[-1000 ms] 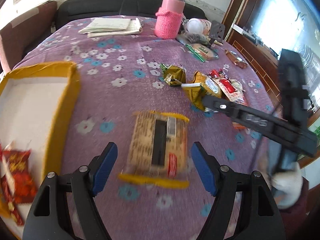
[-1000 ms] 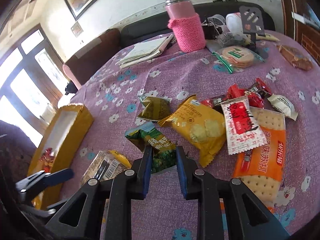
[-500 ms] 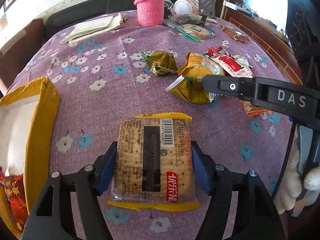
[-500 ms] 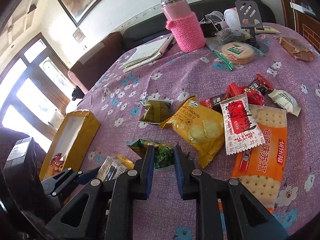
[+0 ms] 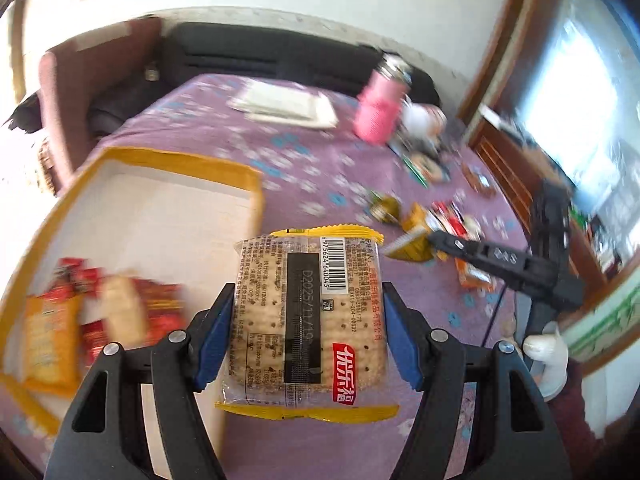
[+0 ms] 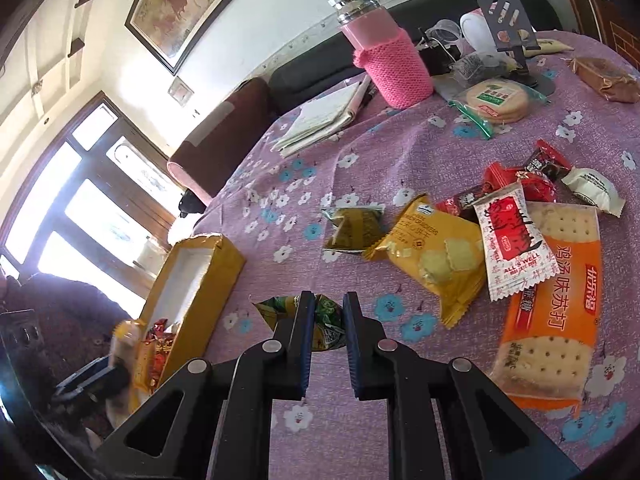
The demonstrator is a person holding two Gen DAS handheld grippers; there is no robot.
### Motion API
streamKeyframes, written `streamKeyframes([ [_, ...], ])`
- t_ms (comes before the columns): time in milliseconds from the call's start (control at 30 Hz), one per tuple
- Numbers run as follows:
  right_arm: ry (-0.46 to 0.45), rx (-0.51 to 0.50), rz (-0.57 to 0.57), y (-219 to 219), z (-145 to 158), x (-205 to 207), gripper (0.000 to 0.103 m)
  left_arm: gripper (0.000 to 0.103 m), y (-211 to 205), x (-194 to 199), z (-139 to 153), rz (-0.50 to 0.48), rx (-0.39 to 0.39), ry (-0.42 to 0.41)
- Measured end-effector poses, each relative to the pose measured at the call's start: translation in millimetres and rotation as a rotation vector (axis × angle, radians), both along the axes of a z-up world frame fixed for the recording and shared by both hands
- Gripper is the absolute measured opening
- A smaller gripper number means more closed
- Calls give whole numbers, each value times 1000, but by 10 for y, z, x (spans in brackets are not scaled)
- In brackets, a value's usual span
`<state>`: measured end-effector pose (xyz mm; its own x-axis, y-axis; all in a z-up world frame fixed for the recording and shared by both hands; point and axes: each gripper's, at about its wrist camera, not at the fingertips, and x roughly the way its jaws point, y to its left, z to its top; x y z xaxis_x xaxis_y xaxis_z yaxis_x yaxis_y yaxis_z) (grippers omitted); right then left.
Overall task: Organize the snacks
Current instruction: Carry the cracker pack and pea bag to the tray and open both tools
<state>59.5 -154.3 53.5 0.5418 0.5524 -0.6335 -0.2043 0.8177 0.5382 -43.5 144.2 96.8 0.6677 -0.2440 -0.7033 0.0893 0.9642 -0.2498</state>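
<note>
Left wrist: left tongs (image 5: 306, 336) grip one cracker pack (image 5: 308, 320); right tongs (image 6: 326, 316) pinch one green packet (image 6: 324, 320).

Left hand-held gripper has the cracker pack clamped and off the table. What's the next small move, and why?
Probably carry the cracker pack a little further left until it hangs over the yellow box, then open. The left hand-held gripper holds it at the box's right wall, only partly over the white floor, where other snacks already lie.
</note>
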Motion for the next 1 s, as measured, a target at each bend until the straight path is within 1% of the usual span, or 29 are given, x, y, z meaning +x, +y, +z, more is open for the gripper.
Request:
streamKeyframes([
  [67, -8, -9, 0, 68, 71, -42, 15, 68, 267, -53, 49, 57, 4, -7],
  [133, -16, 7, 17, 166, 167, -110, 15, 68, 521, -49, 59, 106, 4, 1],
  [200, -22, 21, 41, 305, 292, -185, 15, 68, 793, -14, 65, 154, -3, 10],
  [267, -28, 32, 76, 475, 421, -233, 15, 68, 964, 58, 59, 188, 4, 17],
  [400, -35, 26, 164, 1002, 653, -286, 15, 68, 1293, 240, -49, 235, -6, 49],
  [500, -19, 7, 225, 1447, 691, -287, 15, 68, 1478, 422, -168, 266, -5, 77],
  [567, 0, -10, 255, 1733, 652, -263, 14, 68, 1614, 541, -244, 282, -51, 99],
  [633, 37, -19, 276, 2006, 546, -209, 14, 68, 1721, 641, -306, 299, -75, 115],
  [767, 119, -25, 279, 2420, 272, 16, 14, 69, 1806, 812, -412, 305, -70, 142],
  [867, 144, -50, 282, 2668, 117, 137, 14, 69, 1872, 890, -484, 315, -94, 162],
  [900, 147, -59, 286, 2744, 81, 168, 19, 69, 1896, 903, -503, 315, -108, 167],
  [967, 150, -68, 274, 2813, 30, 199, 19, 69, 1923, 918, -528, 314, -138, 174],
  [1000, 153, -65, 268, 2833, 9, 213, 24, 69, 1924, 909, -525, 312, -139, 174],
])
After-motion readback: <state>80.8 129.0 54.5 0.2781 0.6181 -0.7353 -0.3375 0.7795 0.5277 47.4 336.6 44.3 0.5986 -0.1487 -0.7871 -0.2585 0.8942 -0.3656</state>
